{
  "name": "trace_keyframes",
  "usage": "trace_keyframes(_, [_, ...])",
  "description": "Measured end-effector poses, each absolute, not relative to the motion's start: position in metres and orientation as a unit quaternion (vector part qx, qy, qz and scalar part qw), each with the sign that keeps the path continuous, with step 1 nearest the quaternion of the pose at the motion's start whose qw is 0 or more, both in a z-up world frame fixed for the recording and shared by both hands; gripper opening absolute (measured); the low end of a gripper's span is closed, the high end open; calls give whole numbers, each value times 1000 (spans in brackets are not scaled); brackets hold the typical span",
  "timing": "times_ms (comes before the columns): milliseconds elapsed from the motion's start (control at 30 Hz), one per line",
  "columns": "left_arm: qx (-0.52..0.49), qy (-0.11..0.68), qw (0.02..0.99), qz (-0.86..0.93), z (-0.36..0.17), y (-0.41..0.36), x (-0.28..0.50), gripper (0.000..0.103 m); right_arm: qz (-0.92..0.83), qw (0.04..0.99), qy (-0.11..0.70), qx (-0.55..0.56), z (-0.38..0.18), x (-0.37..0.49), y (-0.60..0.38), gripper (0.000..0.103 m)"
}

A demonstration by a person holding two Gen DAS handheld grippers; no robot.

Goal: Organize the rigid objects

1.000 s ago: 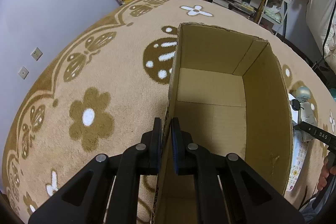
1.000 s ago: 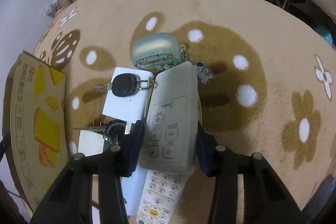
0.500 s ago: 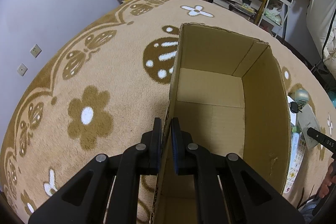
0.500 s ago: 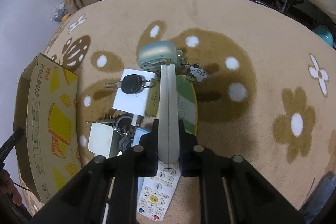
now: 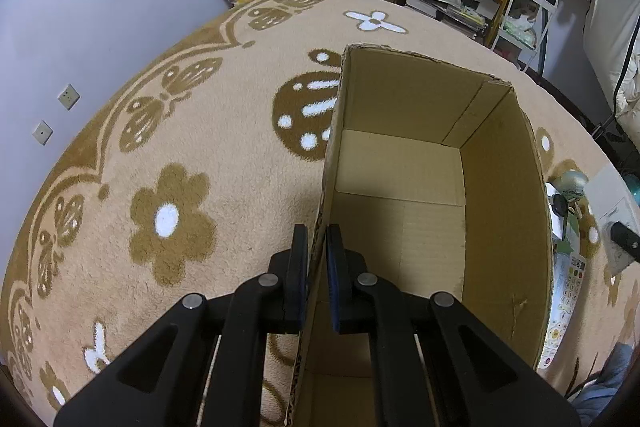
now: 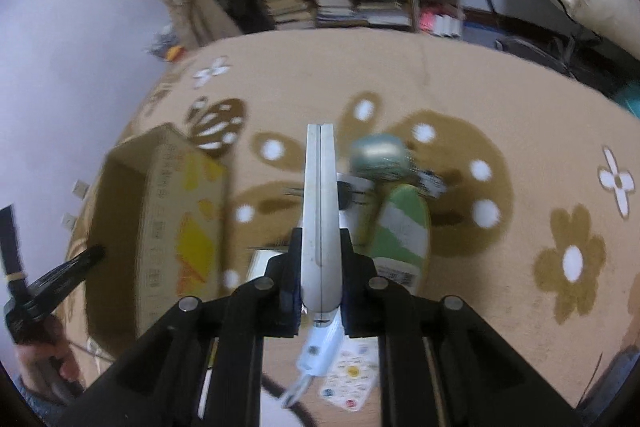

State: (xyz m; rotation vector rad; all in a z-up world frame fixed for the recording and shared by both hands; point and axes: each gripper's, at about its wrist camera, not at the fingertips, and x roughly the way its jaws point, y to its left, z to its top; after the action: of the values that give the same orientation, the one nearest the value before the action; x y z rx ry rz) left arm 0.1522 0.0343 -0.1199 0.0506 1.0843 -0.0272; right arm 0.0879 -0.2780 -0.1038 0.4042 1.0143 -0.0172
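Left gripper (image 5: 316, 251) jaws clamp left wall of cardboard box (image 5: 500, 211) on carpet (image 5: 200, 147). Right gripper (image 6: 320, 259) jaws grip white remote (image 6: 320, 195) edge-on, raised above carpet clutter, right of box.

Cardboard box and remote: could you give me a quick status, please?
Left gripper clamped on cardboard box wall. Right gripper shut on grey remote, lifted edge-on. Box interior bare. Nothing visibly in between.

Black plastic left gripper (image 5: 317, 251), right gripper (image 6: 320, 255) (silver rivets), blue-padded jaws.
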Motion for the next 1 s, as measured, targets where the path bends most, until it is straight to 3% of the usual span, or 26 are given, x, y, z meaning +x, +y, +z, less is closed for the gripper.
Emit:
trace_keyframes(400, [37, 525, 851, -12, -118, 32, 150, 7, 102, 885, 420, 174, -68, 97, -209, 16])
trace_keyframes(1000, [73, 528, 846, -14, -117, 24, 144, 6, 174, 875, 431, 135, -97, 90, -143, 16])
